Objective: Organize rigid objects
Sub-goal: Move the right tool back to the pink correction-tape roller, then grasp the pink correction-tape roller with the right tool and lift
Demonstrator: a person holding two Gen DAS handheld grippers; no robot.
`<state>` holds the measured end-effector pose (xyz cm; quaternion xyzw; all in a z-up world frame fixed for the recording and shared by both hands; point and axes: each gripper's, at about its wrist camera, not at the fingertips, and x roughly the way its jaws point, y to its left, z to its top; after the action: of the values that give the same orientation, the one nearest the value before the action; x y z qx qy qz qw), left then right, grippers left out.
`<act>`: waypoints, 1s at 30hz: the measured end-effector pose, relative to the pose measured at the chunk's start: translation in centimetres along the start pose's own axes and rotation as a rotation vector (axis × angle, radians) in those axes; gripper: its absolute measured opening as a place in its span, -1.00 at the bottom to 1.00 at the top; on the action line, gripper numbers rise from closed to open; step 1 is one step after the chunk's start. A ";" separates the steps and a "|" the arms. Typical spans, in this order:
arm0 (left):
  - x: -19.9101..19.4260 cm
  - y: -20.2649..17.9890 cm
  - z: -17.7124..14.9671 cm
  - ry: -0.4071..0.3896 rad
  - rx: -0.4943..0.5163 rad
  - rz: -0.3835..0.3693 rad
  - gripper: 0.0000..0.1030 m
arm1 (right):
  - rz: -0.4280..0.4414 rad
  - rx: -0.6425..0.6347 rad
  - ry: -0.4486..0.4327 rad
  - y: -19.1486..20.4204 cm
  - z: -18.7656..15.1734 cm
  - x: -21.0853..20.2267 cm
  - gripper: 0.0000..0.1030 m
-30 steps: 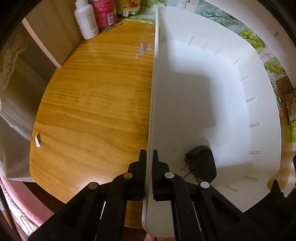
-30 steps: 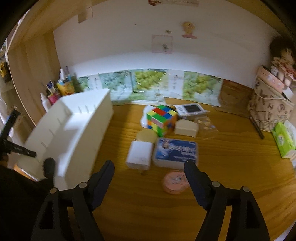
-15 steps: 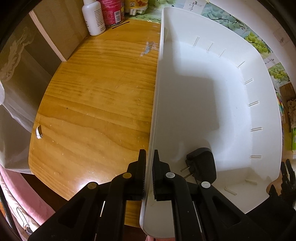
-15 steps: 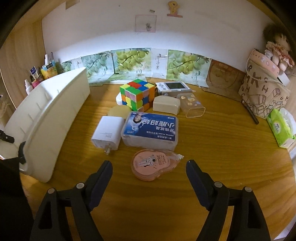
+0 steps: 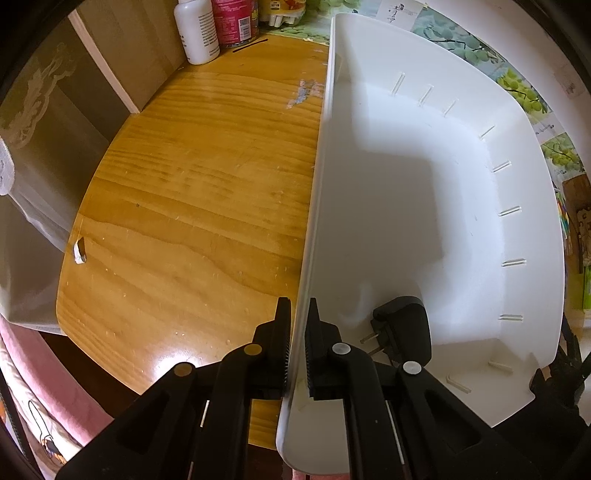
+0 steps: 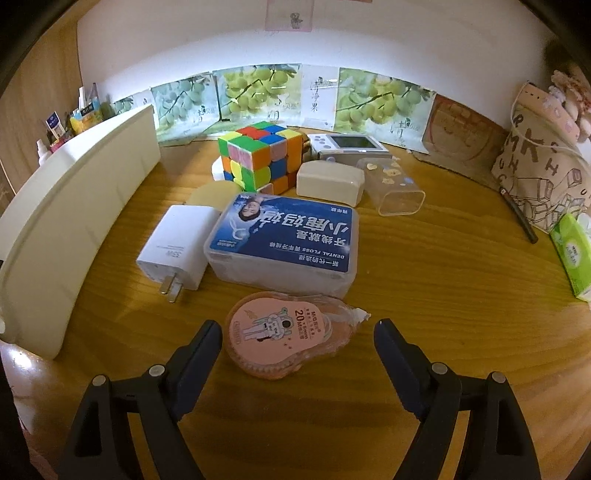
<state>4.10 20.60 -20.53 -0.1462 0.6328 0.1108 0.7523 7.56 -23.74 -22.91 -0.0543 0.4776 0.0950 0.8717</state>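
Note:
My left gripper (image 5: pixel 297 314) is shut on the near left wall of a white plastic bin (image 5: pixel 406 206). A black charger (image 5: pixel 404 334) lies inside the bin near my fingers. The bin's outer wall shows at the left of the right wrist view (image 6: pixel 74 221). My right gripper (image 6: pixel 297 334) is open and empty, its fingers on either side of a pink correction-tape dispenser (image 6: pixel 284 338) on the wooden table. Behind the dispenser lie a dental floss box (image 6: pixel 284 240), a white charger (image 6: pixel 177 245), a colour cube (image 6: pixel 260 160) and a cream case (image 6: pixel 328 182).
A white game console (image 6: pixel 349 146), a clear cup on its side (image 6: pixel 393 188) and a round cream disc (image 6: pixel 210 194) lie further back. A patterned bag (image 6: pixel 535 173), a black pen (image 6: pixel 517 214) and a green tissue pack (image 6: pixel 572 254) stand right. Bottles (image 5: pixel 207 26) stand at the table's far left.
My right gripper has moved forward and down toward the cluster, so the pink dispenser now sits between its open fingers. The left gripper keeps its hold on the bin wall.

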 end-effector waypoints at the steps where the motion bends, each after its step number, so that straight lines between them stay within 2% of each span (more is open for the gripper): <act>1: 0.0 0.0 0.0 0.000 -0.002 0.001 -0.87 | 0.006 -0.001 0.002 -0.1 0.0 0.2 0.65; 15: -0.1 0.1 -0.4 -0.005 -0.028 -0.003 -0.86 | 0.042 -0.024 -0.014 -0.1 0.7 1.5 0.64; 21: -0.2 0.2 -0.4 -0.006 -0.027 -0.005 -0.86 | 0.050 -0.027 -0.016 -0.2 0.8 1.6 0.60; 23: -0.2 0.1 -0.4 -0.006 -0.025 -0.005 -0.87 | 0.055 -0.030 -0.021 -0.1 0.8 1.4 0.48; 30: -0.2 0.0 -0.2 -0.004 -0.009 -0.008 -0.87 | 0.032 -0.033 -0.027 0.2 0.8 1.4 0.48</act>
<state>3.89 20.51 -20.32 -0.1516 0.6300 0.1110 0.7535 8.88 -23.27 -23.66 -0.0596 0.4652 0.1176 0.8753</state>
